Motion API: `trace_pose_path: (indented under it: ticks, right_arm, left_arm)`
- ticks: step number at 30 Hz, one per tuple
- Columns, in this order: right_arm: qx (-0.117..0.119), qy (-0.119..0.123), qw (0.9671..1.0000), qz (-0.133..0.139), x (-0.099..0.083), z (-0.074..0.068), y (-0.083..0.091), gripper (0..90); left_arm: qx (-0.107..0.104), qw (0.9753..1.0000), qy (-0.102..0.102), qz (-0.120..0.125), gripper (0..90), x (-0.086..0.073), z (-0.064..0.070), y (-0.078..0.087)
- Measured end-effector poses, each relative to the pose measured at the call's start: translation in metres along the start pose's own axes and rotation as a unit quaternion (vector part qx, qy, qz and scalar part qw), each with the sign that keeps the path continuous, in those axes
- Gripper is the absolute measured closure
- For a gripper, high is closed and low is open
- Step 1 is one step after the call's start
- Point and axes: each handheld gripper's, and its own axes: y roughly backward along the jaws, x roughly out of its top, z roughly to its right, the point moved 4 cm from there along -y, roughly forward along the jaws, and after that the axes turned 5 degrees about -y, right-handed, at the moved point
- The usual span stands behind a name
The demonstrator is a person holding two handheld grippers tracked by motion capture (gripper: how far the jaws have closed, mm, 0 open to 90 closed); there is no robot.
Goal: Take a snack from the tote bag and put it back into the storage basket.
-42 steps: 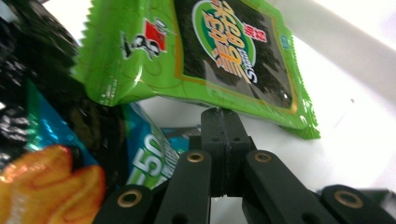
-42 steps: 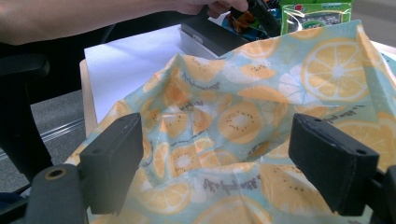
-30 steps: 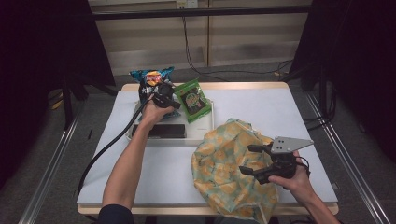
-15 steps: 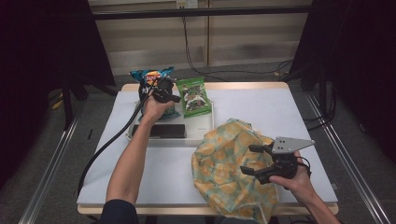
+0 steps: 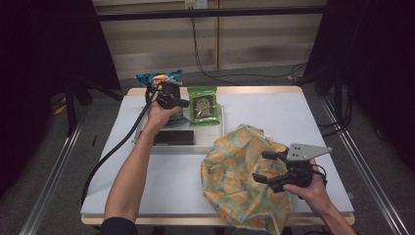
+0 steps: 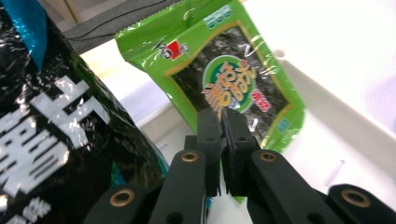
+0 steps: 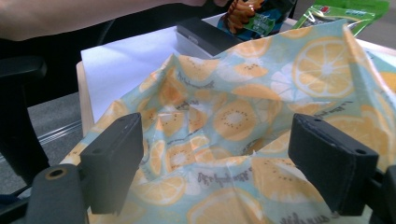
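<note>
I take the tray (image 5: 215,142) as my landmark; it lies on the table (image 5: 303,112), toward the far left. The lemon-print bag (image 5: 240,181) slumps at the tray's near right corner, its mouth gaping toward me. My right gripper (image 5: 272,169) hovers over the bag's right edge with its jaws spread wide and nothing between them. At the tray's far left stands the dark chip bag (image 5: 159,78), and just right of it the green seaweed pack (image 5: 203,105) lies flat in the tray. My left gripper (image 6: 222,135) sits over the chip bag, its jaws closed to a bare slit; whether they pinch any film I cannot tell.

To do this well I should take one packet by its top seal, lift it clear of the tray wall, and have my right gripper hold the bag's rim open (a limp mouth will fold shut).

The chip bag shows bold white characters; the seaweed pack bears orange lettering and a small red logo, too small to read.
</note>
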Motion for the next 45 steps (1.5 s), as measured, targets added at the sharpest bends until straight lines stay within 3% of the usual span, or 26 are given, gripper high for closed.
trace_pose_path:
  ticks: [2, 3, 7, 8, 13, 20, 23, 29, 36, 40, 43, 45]
  right_arm:
    - [-0.003, -0.001, 1.0000, 0.001, 0.000, 0.001, 0.000, 18.0]
    - [-0.005, -0.002, 1.0000, 0.000, 0.000, 0.001, 0.000, 18.4]
    - [-0.006, 0.000, 1.0000, -0.004, -0.002, 0.001, -0.002, 21.2]
    - [-0.006, 0.001, 1.0000, -0.005, -0.002, 0.001, -0.002, 22.8]
    - [-0.008, -0.001, 0.9999, -0.008, -0.002, 0.003, -0.003, 27.4]
    - [-0.034, -0.003, 0.9994, -0.011, 0.002, 0.005, 0.000, 28.5]
    - [-0.041, -0.002, 0.9991, -0.013, 0.005, 0.004, 0.003, 29.5]
    - [-0.052, 0.003, 0.9981, -0.033, 0.001, 0.006, 0.007, 36.3]
    - [-0.061, 0.001, 0.9975, -0.037, -0.004, 0.008, 0.012, 30.9]
    - [-0.062, 0.009, 0.9969, -0.048, -0.008, 0.009, 0.004, 25.6]
    - [-0.060, 0.010, 0.9964, -0.058, -0.010, 0.010, -0.001, 24.7]
    - [-0.055, 0.012, 0.9965, -0.062, -0.010, 0.009, -0.002, 24.6]
  left_arm:
    - [-0.006, 0.9999, 0.000, 0.014, 87.6, -0.002, 0.003, 0.005]
    - [-0.010, 0.9999, -0.009, 0.009, 87.4, -0.003, 0.003, 0.009]
    - [-0.025, 0.9989, -0.005, 0.038, 84.5, -0.009, 0.008, 0.026]
    - [-0.019, 0.9991, -0.010, 0.036, 83.7, -0.010, 0.010, 0.030]
    - [-0.034, 0.9973, -0.026, 0.060, 78.5, -0.018, 0.021, 0.051]
    - [-0.042, 0.9954, -0.031, 0.081, 69.4, -0.037, 0.036, 0.079]
    - [-0.061, 0.9921, -0.034, 0.104, 67.4, -0.045, 0.048, 0.093]
    - [-0.086, 0.9866, -0.051, 0.129, 62.4, -0.058, 0.077, 0.117]
    - [-0.089, 0.9851, -0.066, 0.132, 57.8, -0.078, 0.105, 0.134]
    - [-0.124, 0.9793, -0.077, 0.139, 60.3, -0.087, 0.132, 0.139]
    - [-0.154, 0.9735, -0.084, 0.147, 62.0, -0.091, 0.152, 0.140]
    - [-0.154, 0.9736, -0.089, 0.143, 61.9, -0.093, 0.161, 0.139]
